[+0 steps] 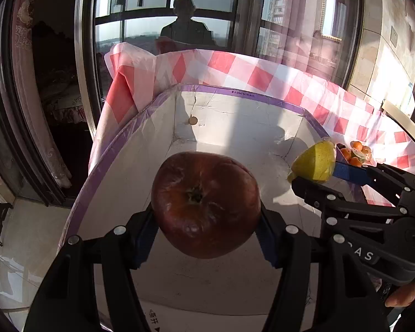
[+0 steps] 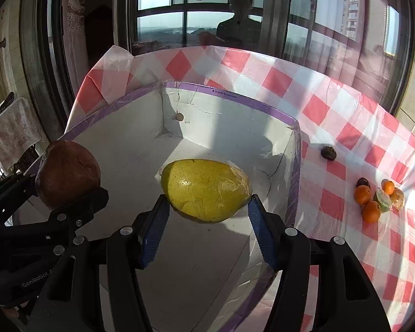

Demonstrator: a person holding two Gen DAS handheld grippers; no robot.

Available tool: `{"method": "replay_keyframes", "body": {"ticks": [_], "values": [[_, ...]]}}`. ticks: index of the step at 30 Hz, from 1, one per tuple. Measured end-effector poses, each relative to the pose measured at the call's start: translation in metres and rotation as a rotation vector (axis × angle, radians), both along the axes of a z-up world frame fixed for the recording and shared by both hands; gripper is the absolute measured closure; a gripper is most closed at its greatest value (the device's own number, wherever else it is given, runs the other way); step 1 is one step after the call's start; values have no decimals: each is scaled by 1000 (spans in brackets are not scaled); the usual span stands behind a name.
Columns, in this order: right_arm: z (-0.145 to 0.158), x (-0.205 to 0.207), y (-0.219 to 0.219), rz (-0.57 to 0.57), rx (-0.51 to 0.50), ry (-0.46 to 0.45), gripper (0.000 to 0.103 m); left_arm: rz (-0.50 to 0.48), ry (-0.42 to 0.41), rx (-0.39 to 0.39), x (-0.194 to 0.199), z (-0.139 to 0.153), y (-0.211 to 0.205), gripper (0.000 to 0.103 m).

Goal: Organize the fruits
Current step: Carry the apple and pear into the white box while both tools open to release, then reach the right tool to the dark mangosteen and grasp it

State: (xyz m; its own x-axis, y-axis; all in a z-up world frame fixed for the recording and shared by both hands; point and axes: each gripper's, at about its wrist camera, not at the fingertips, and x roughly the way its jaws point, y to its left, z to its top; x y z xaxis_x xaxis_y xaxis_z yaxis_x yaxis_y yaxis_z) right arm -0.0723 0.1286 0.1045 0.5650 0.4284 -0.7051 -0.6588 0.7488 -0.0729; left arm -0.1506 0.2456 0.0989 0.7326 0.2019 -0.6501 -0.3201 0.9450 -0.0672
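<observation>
Between the blue pads of the left gripper (image 1: 206, 238) sits a dark red apple (image 1: 206, 203), pinched on both sides and held above the white box (image 1: 235, 127) with the purple-taped rim. Just beside it, the right gripper (image 2: 207, 221) clamps a yellow pear (image 2: 204, 189) wrapped in clear film, also over the box. Farther right, on the red-and-white checked tablecloth (image 2: 332, 127), lie small oranges (image 2: 369, 203) and dark round fruits (image 2: 328, 152). Beyond stands the window (image 2: 179, 13).
</observation>
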Motion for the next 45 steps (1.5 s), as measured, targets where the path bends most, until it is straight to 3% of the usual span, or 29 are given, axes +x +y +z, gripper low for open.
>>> {"method": "replay_keyframes", "body": {"ticks": [3, 13, 17, 21, 24, 26, 29, 31, 33, 35, 39, 42, 45], "values": [[-13, 0, 9, 16, -92, -6, 45, -19, 58, 0, 5, -10, 1, 40], [-21, 2, 19, 49, -212, 25, 44, -61, 132, -58, 10, -14, 4, 39], [-19, 5, 16, 44, -185, 38, 44, -23, 103, -44, 5, -7, 8, 19], [-16, 2, 10, 48, -151, 18, 43, -33, 95, -70, 4, -5, 10, 17], [-7, -7, -5, 32, -42, -59, 39, -7, 8, -18, -7, 11, -1, 12], [4, -17, -27, 5, 79, -132, 31, -2, -118, 21, -20, 32, -13, 3], [16, -30, -75, -48, 274, -236, 14, -50, -300, 59, -38, 62, -43, 2], [16, -34, -114, -92, 387, -274, 14, -118, -382, 74, -45, 74, -71, 2], [10, -29, -155, -156, 464, -254, 11, -200, -427, 79, -42, 78, -104, 2], [0, -15, -189, -236, 457, -181, 11, -305, -429, 57, -31, 72, -141, 2], [-27, 8, -268, -500, 452, -99, 11, -478, -338, -17, 13, 40, -207, 2], [-42, 22, -330, -672, 492, -37, 11, -511, -239, -73, 60, 5, -241, 2], [-57, 29, -381, -824, 515, -14, 11, -468, -183, -128, 109, -25, -256, 2]]}}
